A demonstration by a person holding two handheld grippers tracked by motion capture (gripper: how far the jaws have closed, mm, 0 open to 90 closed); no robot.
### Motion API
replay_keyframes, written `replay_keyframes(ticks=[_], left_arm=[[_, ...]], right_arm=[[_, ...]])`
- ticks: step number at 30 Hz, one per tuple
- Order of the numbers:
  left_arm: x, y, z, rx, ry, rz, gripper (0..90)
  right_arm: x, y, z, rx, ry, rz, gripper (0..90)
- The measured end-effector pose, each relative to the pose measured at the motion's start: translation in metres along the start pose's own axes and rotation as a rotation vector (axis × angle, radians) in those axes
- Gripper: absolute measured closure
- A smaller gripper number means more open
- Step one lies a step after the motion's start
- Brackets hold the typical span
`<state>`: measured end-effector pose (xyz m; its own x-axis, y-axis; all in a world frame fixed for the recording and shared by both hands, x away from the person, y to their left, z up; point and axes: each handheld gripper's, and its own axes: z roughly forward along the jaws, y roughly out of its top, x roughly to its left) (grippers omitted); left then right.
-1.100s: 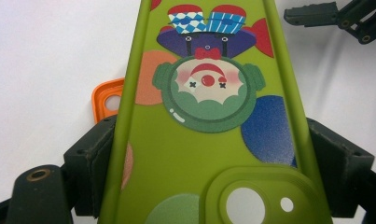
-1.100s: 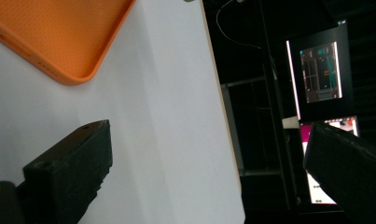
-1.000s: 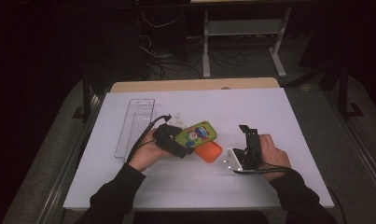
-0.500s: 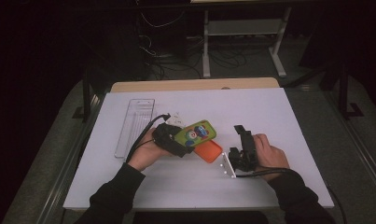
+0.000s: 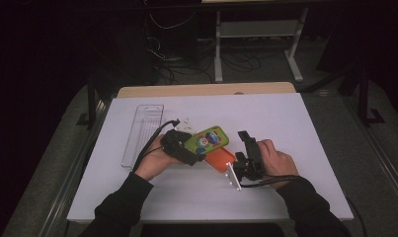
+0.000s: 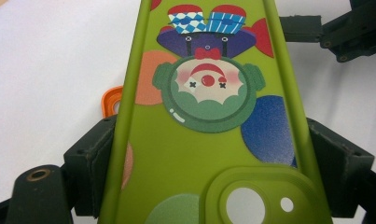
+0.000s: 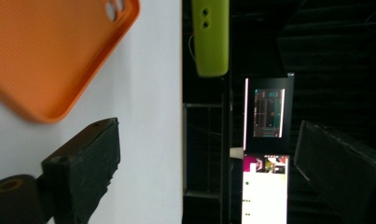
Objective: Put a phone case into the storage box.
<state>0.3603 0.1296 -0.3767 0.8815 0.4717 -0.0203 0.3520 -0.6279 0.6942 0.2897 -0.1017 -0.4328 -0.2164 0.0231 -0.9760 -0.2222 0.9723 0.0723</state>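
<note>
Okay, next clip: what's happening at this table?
A person at a white table works with two phone cases. The left hand-held gripper is shut on a green phone case printed with a clown, holding it above the table. An orange phone case lies flat on the table partly under it. The right hand-held gripper sits beside the orange case, tipped on its side; its jaws have just been closing a little but are open with nothing between them. A clear plastic tray lies further left.
</note>
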Motion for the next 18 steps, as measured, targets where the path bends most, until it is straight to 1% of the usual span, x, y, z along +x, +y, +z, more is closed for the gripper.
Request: replay_keyframes(ticks=[1,3,4,5,6,7,8,9,10,11,12,13,14,15,16,18], left_arm=[[0.000,0.000,0.000,-0.004,0.000,-0.005,15.5],[0.001,0.000,-0.002,0.013,0.002,0.015,15.5],[0.001,0.001,-0.002,0.012,0.001,0.011,15.5],[0.002,0.001,-0.003,0.017,0.001,0.018,15.5],[0.001,0.001,-0.003,0.014,0.003,0.019,15.5],[0.001,0.001,-0.003,0.009,0.000,0.020,15.5],[0.001,0.002,-0.003,0.007,0.001,0.017,15.5],[0.001,0.001,-0.002,0.007,-0.001,0.013,15.5],[0.001,0.002,-0.003,0.017,0.001,0.020,15.5],[0.001,0.001,-0.001,0.005,-0.001,0.006,15.5],[0.001,0.001,-0.001,0.010,0.000,0.007,15.5],[0.001,0.001,-0.002,0.014,0.001,0.012,15.5],[0.001,0.001,-0.002,0.011,0.000,0.012,15.5],[0.002,0.001,-0.002,0.017,0.005,0.020,15.5],[0.002,0.001,-0.002,0.015,0.004,0.013,15.5],[0.002,0.001,-0.002,0.017,0.005,0.015,15.5]], right_arm=[[-0.001,0.002,0.000,0.001,-0.005,-0.005,8.3],[-0.002,0.005,0.001,-0.006,-0.015,-0.008,10.4],[-0.002,0.006,0.002,-0.008,-0.016,-0.006,11.4],[-0.002,0.008,0.002,-0.011,-0.017,-0.009,12.1],[-0.003,0.009,0.003,-0.013,-0.022,-0.009,12.3],[-0.003,0.011,0.003,-0.014,-0.016,-0.016,12.8],[-0.004,0.013,0.004,-0.022,-0.030,-0.027,13.1],[-0.003,0.016,0.004,-0.028,-0.038,-0.025,14.1],[-0.003,0.018,0.005,-0.035,-0.040,-0.033,15.6],[-0.003,0.020,0.005,-0.039,-0.047,-0.037,17.2],[-0.003,0.021,0.005,-0.042,-0.052,-0.037,19.4],[-0.003,0.023,0.005,-0.050,-0.066,-0.025,21.0],[-0.002,0.025,0.006,-0.054,-0.067,-0.028,22.8],[-0.002,0.026,0.006,-0.062,-0.064,-0.038,24.8],[0.000,0.028,0.007,-0.068,-0.064,-0.037,26.4],[0.002,0.031,0.008,-0.077,-0.061,-0.044,29.1]])
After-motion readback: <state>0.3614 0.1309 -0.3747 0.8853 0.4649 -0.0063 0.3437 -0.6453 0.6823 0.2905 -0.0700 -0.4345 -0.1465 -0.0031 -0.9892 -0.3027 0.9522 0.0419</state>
